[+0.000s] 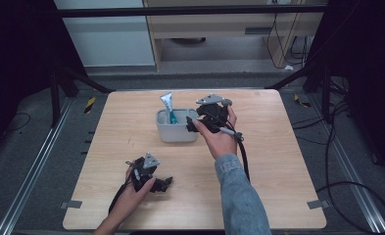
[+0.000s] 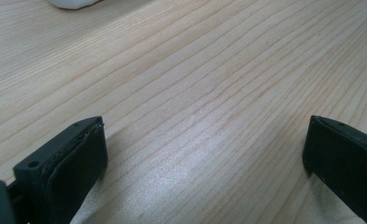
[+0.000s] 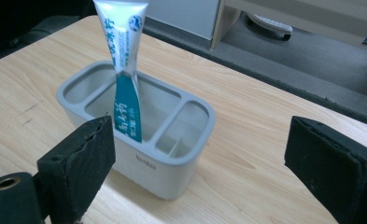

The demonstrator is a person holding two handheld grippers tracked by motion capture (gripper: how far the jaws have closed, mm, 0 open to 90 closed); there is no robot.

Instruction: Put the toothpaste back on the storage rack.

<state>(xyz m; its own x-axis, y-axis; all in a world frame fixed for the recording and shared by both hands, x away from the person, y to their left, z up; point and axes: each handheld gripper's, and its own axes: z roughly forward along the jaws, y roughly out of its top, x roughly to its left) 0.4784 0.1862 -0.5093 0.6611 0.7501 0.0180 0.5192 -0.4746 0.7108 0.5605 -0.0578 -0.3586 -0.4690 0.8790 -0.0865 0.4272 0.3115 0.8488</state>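
High view, left to right: your left gripper rests low on the table, jaws spread and empty. The toothpaste tube already stands in the grey holder's middle compartment. Your right gripper, jaws wide apart and empty, hovers beside it; little seems left.

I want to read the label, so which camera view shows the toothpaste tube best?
The right gripper view: the toothpaste tube stands close and large in the middle compartment of the grey holder, print visible. The high view shows it small and far. The left gripper view shows bare table between open jaws.
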